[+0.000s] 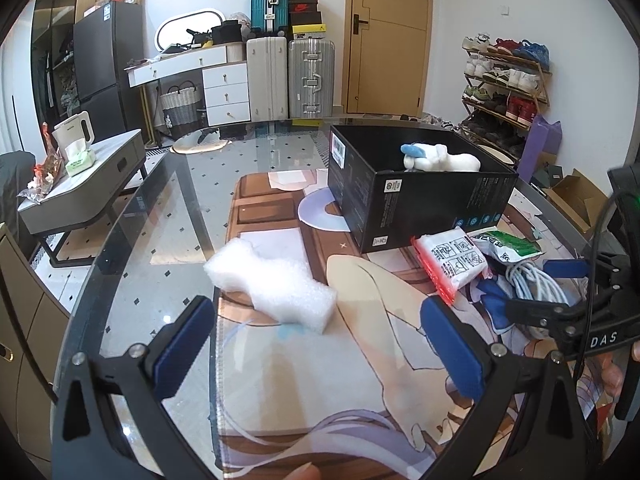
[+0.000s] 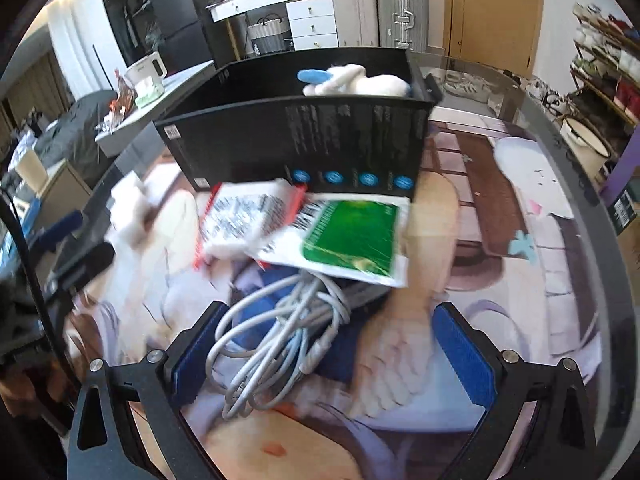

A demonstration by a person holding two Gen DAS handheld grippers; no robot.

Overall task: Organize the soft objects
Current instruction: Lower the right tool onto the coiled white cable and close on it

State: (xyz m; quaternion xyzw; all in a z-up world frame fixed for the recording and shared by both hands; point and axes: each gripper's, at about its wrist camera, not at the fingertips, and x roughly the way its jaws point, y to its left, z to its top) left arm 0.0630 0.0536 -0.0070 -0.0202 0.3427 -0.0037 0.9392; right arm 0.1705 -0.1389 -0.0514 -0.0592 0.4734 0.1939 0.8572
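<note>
- The round glass table (image 1: 132, 216) carries a printed cartoon-figure mat (image 1: 280, 380), with the things lying on the mat.
- The left claw (image 1: 316, 340) hovers over the near part of the mat, its blue-padded fingers (image 1: 188, 344) wide apart and holding nothing.
- A white, waisted block of packing foam (image 1: 272, 284) lies just ahead of the left claw, nearer its left finger, straddling the mat's edge.
- An open black cardboard box (image 1: 420, 204) stands farther back on the mat; a white plush toy with a blue part (image 1: 440, 158) lies inside it.
- Against the box's near wall rests a white soft packet with red edges (image 1: 452, 264), partly over a green-and-white plastic pouch (image 1: 508, 246).
- A coiled white cable (image 2: 280, 332) lies in front of the pouch, between the fingers of the right claw (image 2: 332, 352), close to its left pad.
- The right claw stands wide apart, not clamped on the cable.
</note>
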